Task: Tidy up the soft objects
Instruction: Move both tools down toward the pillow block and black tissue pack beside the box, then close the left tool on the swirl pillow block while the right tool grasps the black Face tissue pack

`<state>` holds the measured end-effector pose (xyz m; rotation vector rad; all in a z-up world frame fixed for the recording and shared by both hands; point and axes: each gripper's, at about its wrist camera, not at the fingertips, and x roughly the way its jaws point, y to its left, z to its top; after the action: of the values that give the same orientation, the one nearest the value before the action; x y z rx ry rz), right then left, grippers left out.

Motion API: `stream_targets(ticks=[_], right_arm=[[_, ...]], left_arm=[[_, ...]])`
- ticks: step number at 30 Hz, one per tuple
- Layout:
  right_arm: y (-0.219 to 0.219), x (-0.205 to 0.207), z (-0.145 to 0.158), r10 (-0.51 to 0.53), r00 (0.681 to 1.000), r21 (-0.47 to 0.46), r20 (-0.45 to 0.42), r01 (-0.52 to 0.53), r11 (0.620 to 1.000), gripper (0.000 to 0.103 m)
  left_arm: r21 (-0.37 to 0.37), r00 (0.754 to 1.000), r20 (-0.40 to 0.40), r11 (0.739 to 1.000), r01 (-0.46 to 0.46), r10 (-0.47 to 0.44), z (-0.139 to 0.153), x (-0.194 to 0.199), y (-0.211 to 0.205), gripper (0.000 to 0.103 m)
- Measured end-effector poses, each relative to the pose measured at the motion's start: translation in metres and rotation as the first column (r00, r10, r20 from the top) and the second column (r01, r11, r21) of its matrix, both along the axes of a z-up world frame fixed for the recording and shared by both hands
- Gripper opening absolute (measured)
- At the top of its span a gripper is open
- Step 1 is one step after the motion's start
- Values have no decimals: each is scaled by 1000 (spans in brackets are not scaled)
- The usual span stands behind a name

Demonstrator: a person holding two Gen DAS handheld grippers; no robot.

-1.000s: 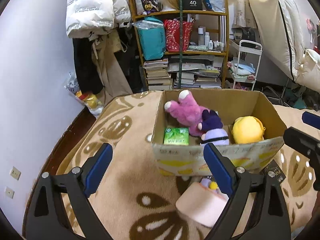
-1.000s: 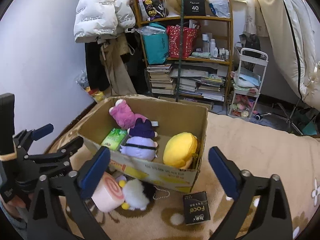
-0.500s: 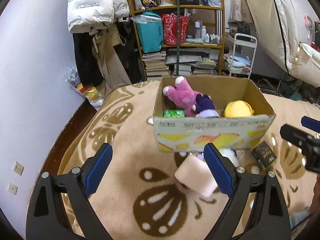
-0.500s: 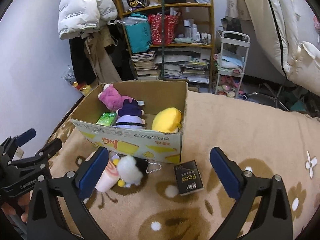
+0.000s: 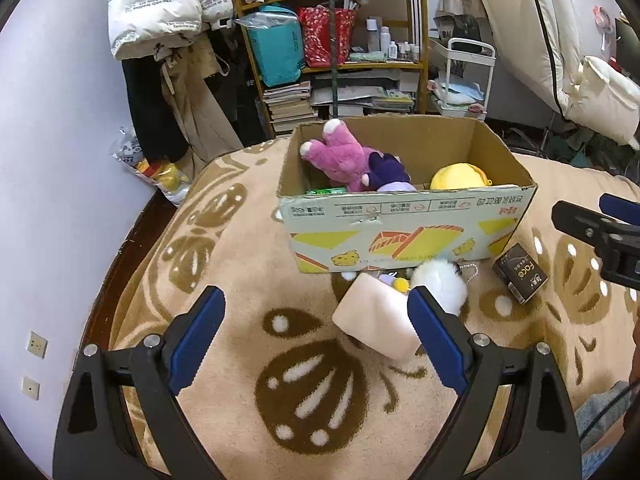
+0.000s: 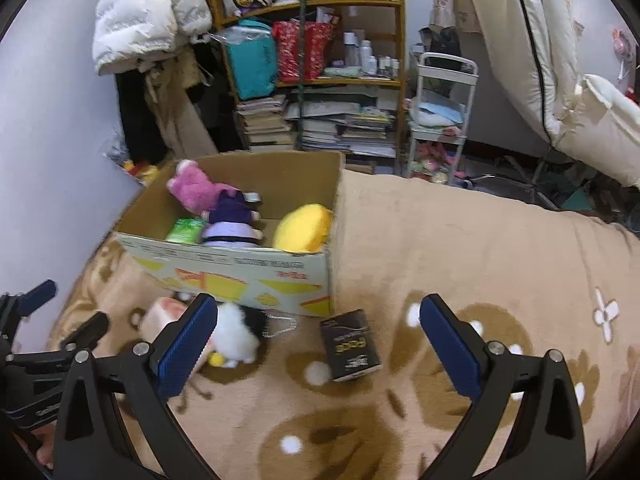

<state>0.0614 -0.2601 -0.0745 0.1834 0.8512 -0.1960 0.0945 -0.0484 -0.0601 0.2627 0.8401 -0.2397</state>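
A cardboard box [image 5: 404, 226] [image 6: 240, 268] stands on the beige blanket. It holds a pink plush [image 5: 340, 154] [image 6: 198, 188], a purple plush [image 5: 390, 172] [image 6: 234, 220], a yellow plush [image 5: 456, 176] [image 6: 304, 228] and a green packet [image 6: 186, 230]. In front of it lie a pink roll plush [image 5: 376, 326] [image 6: 164, 318] and a white-and-black plush keychain [image 5: 440, 286] [image 6: 238, 336]. My left gripper [image 5: 316, 336] is open and empty, just short of the roll plush. My right gripper [image 6: 316, 344] is open and empty, above the blanket near the black box.
A small black box [image 5: 520, 274] [image 6: 352, 346] lies right of the plush toys. A cluttered shelf [image 5: 340, 40] with books, hanging coats [image 5: 160, 20] and a white trolley [image 6: 440, 120] stand behind the bed. A purple wall [image 5: 48, 160] is on the left.
Both grippers have pulled back from the cardboard box and dropped lower. The plush toys and black box in front of it now show fully. Both stay open.
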Motion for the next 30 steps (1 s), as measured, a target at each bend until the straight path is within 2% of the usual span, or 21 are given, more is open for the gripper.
stream_targets(ticks=[7, 12, 18, 30], right_arm=[[-13, 14, -19, -34, 997, 47, -68, 37, 998, 103], [-13, 23, -30, -32, 993, 32, -111, 36, 999, 103], [-14, 33, -46, -41, 984, 5, -175, 42, 999, 103], [-25, 47, -81, -69, 957, 33, -283, 82, 996, 103]], left_arm=[[4, 1000, -1, 1000, 24, -24, -9, 6, -9, 91], [16, 999, -27, 999, 44, -43, -19, 13, -19, 91], [32, 988, -125, 995, 95, -90, -41, 18, -32, 91], [89, 966, -208, 980, 176, -154, -72, 20, -57, 91]])
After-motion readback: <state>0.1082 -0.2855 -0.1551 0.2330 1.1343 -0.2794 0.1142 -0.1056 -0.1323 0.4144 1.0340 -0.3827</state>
